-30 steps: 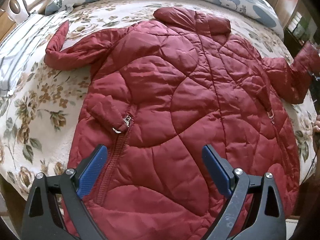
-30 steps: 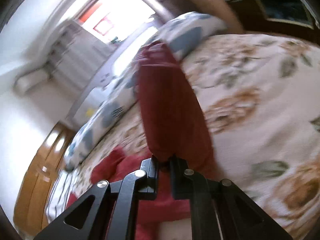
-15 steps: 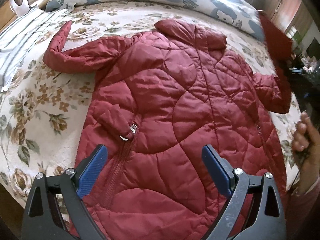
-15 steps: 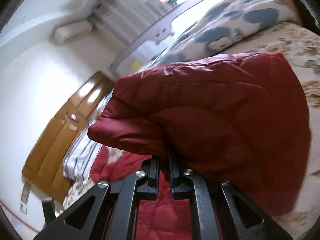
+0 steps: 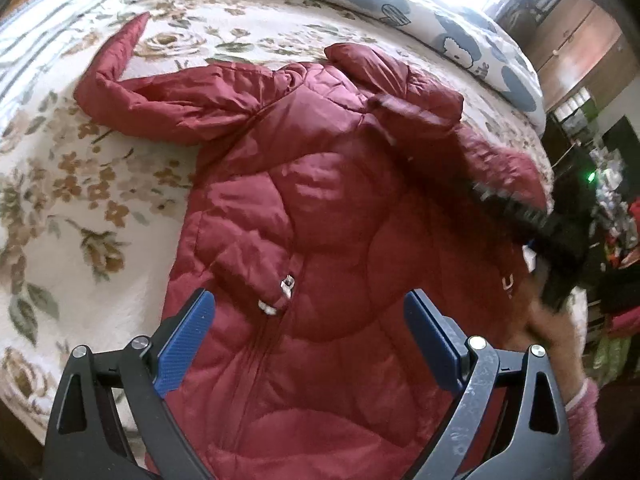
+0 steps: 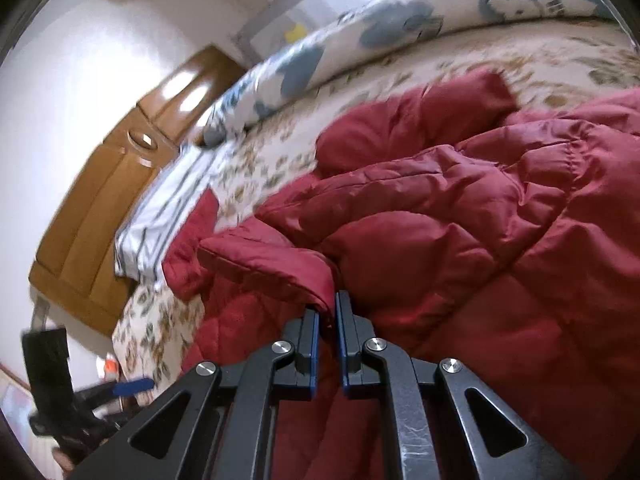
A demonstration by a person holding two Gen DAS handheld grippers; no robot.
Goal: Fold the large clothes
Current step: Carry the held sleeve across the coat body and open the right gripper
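Observation:
A dark red quilted jacket (image 5: 340, 240) lies front up on the flowered bedspread (image 5: 80, 208), collar toward the far side. One sleeve (image 5: 168, 100) stretches out to the left with its cuff bent upward. My left gripper (image 5: 310, 340) hovers open above the jacket's lower front, nothing between its blue pads. In the right wrist view my right gripper (image 6: 328, 316) is shut on the cuff of the other sleeve (image 6: 272, 268), holding it over the jacket body (image 6: 500, 248). In the left wrist view this gripper is a dark blur (image 5: 520, 216) under the lifted sleeve (image 5: 500, 160).
A rolled duvet with blue shapes (image 5: 400, 12) lies along the far side of the bed, a striped pillow (image 5: 36, 40) at far left. A wooden wardrobe (image 6: 108, 208) stands beyond the bed. A hand with a pink cuff (image 5: 580, 420) is at the right edge.
My right gripper has swung the sleeve from out beyond the jacket's right side, up and in over the jacket body. My left gripper shifted a little and stayed open.

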